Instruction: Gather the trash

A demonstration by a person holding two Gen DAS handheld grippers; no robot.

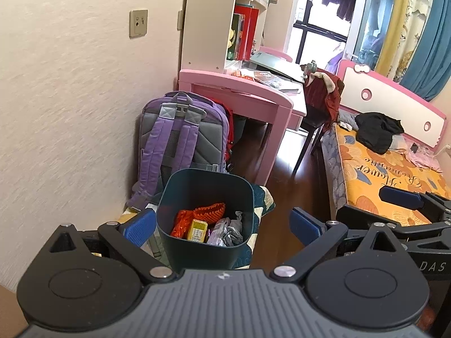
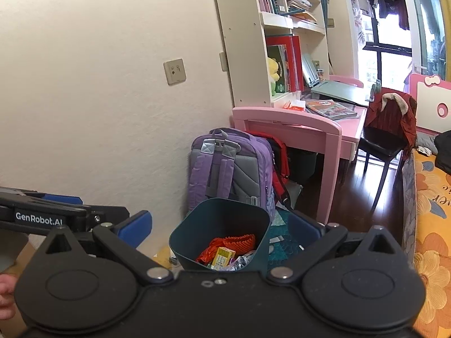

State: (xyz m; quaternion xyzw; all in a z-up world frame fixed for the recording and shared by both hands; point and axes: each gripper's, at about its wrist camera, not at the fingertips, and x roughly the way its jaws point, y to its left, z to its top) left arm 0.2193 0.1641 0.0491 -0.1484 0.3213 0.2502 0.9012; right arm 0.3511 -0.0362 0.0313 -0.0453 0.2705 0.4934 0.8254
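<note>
A dark teal trash bin [image 1: 207, 188] stands on a patterned cloth just ahead of both grippers; it also shows in the right wrist view [image 2: 222, 219]. Inside lie an orange crinkled wrapper [image 1: 210, 211], a yellow carton [image 1: 197, 229] and silver-purple wrappers [image 1: 228, 232]. My left gripper [image 1: 222, 225] is open and empty, its blue pads either side of the bin. My right gripper [image 2: 222, 225] is open and empty, likewise straddling the bin. The right gripper shows at the right edge of the left wrist view [image 1: 406, 197].
A purple backpack [image 1: 174, 138] leans on the wall behind the bin, beside a pink desk [image 1: 239, 90] with a bookshelf. A black chair with a red jacket [image 1: 324, 98] stands by the desk. A bed with an orange floral cover [image 1: 380, 174] lies right. Dark wood floor lies between.
</note>
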